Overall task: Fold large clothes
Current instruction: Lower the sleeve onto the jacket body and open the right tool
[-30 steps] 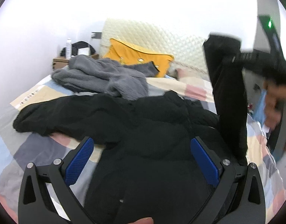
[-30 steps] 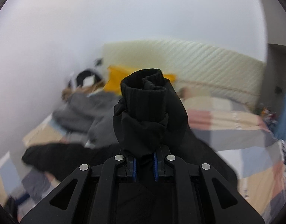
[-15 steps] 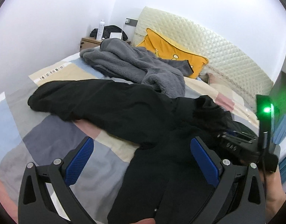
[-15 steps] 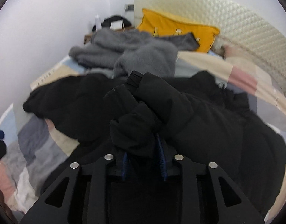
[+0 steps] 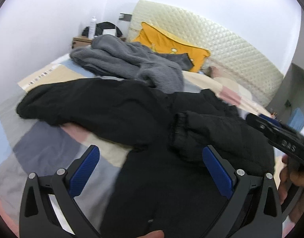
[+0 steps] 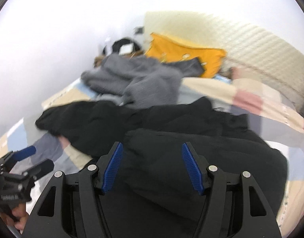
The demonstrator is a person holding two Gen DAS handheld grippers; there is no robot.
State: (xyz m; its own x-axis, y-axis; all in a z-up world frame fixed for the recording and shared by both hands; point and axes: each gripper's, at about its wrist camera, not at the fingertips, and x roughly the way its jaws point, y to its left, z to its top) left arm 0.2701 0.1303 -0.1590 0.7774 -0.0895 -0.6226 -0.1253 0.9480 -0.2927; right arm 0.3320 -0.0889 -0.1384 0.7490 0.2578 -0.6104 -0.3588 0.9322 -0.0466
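Patchwork bedding (image 5: 43, 138) fills the left wrist view, a black jacket (image 5: 116, 107) spread across it below a grey fleece (image 5: 132, 63) and a yellow pillow (image 5: 171, 43); the left gripper (image 5: 150, 168) hovers with jaws wide apart over the jacket's body, one sleeve (image 5: 217, 134) lying folded across the torso and the other stretched out to the left. From the right wrist, blurred, the right gripper (image 6: 152, 166) is also parted and empty above that folded sleeve (image 6: 191, 148), so the first sleeve fold looks done, and the next move likely calls for grasping the outstretched sleeve's cuff and drawing it inward.
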